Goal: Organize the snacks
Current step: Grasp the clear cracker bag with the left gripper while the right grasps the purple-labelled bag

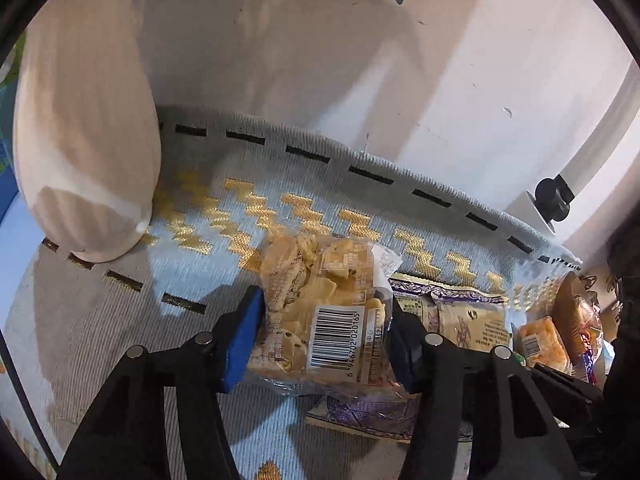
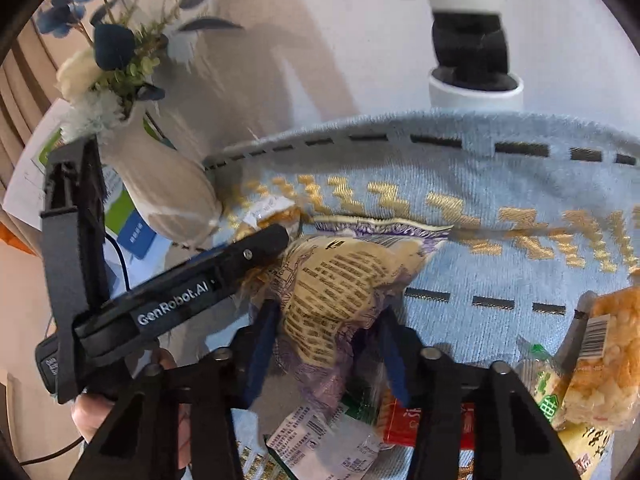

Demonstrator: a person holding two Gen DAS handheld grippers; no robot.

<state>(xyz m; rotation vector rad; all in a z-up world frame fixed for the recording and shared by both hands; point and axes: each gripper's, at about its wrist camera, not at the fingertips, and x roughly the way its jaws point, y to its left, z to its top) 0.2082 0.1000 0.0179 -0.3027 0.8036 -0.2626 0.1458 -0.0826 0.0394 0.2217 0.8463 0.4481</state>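
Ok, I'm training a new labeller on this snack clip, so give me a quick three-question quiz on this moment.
1. True or false: the left gripper is closed on a clear bag of crackers.
2. What does the right gripper pinch? A) purple-edged snack packet B) vase C) red packet
3. What colour is the zigzag on the blue mat?

Key: 1 true; 2 A; 3 gold.

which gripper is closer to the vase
Left. The left gripper, shut on a clear snack pack, sits just beside the vase; the right gripper is farther off.
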